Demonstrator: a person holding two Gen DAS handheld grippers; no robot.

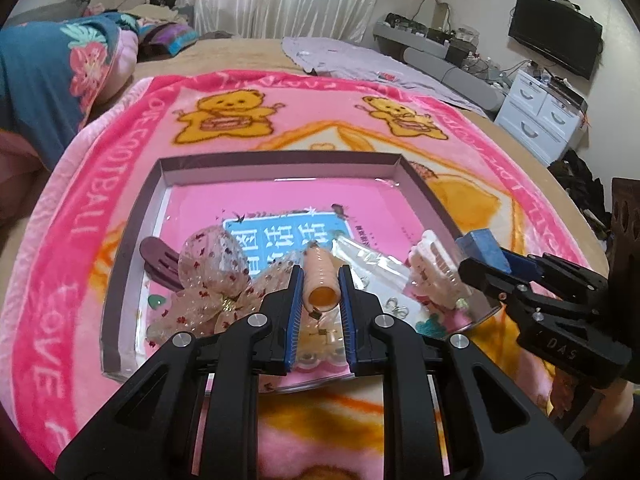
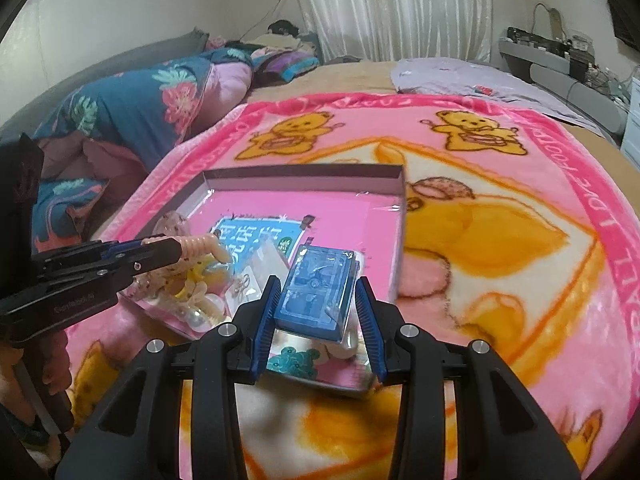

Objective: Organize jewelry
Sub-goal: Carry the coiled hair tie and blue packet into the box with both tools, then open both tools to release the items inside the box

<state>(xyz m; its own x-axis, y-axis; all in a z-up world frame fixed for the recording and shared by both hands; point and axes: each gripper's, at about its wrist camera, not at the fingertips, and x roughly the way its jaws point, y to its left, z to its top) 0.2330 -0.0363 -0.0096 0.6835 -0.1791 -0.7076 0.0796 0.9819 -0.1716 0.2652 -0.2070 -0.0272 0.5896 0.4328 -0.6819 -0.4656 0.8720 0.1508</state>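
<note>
A: 2 grippers are over the shallow box [image 1: 132, 216] on the pink blanket [image 1: 80, 184]. What does the left gripper [image 1: 319, 288] hold?

B: Its fingers are closed on a ribbed peach tube [image 1: 320, 280], above a sheer bow [image 1: 216, 276].

A: And the right gripper [image 2: 318, 300]?

B: It clamps a small blue box [image 2: 318, 292] above the near right corner of the shallow box.
</note>
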